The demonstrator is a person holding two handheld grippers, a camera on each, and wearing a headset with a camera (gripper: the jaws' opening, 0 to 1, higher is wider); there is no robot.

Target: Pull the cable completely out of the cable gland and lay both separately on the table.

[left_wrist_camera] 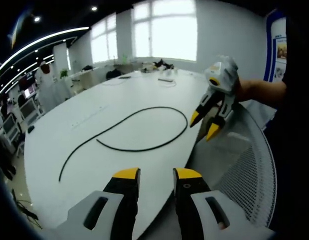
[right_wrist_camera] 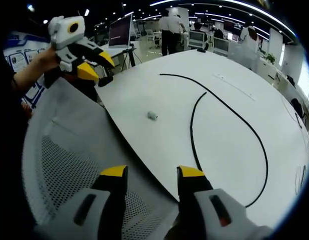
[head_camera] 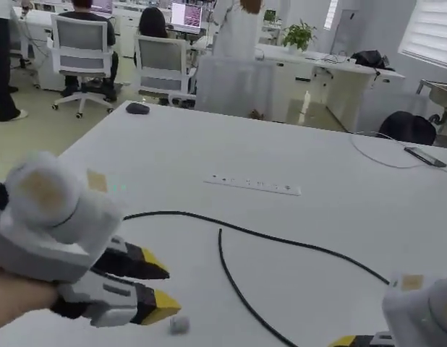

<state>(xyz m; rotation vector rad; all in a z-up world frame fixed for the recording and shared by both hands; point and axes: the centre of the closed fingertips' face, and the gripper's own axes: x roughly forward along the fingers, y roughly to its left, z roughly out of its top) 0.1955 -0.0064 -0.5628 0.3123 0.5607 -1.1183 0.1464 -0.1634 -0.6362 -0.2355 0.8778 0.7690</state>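
my left tool (left_wrist_camera: 157,174) is released, its yellow-tipped jaws apart with nothing between them, and it hovers off the near edge of the wide white tabletop (left_wrist_camera: 119,95). my right tool (right_wrist_camera: 152,172) is released too, jaws parted and empty, out over the curved white mesh chair back (right_wrist_camera: 69,150) that sits against that edge. the long thin black cable (head_camera: 281,241) lies loose on the tabletop in an open curve, with one end doubling back toward me; from the left gripper view it reads as a loop with a long tail running off to the left (left_wrist_camera: 139,149). the small pale grey cable gland (right_wrist_camera: 152,115) lies by itself on the tabletop near the edge, apart from the cable, with bare white surface between the two. in the head view the gland (head_camera: 179,326) is blurred and sits just beside the lower yellow tip of the left tool (head_camera: 158,285). a flush white socket strip (head_camera: 252,185) is set in the tabletop beyond the cable.
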